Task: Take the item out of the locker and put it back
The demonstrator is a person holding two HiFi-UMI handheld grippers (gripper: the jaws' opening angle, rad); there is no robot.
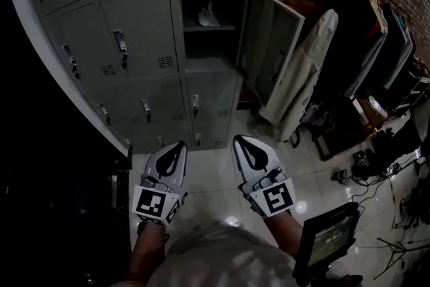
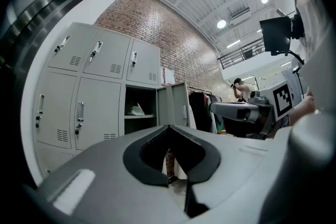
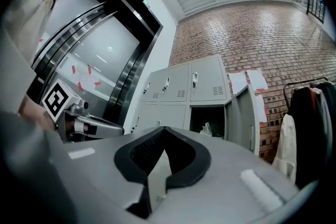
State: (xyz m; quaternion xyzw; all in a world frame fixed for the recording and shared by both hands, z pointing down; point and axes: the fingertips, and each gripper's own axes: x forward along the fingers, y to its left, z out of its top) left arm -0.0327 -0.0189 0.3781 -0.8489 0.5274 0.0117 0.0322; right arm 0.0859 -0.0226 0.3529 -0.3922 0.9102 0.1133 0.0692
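The left gripper [image 1: 175,148] and right gripper [image 1: 243,143] are held side by side in front of the locker [image 1: 151,23], well apart from it. The fingers of both are closed together and empty. The item [image 1: 208,15], pale and crumpled, rests on the shelf [image 1: 209,28] inside the open compartment, behind the open door [image 1: 269,50].

The open compartment [image 1: 211,47] faces forward with a free way in across bare floor [image 1: 215,158] — its door [image 1: 269,50] stands swung out on the right, a pale coat [image 1: 309,70] hanging just beyond — while shut lockers [image 1: 134,30] wall the left.
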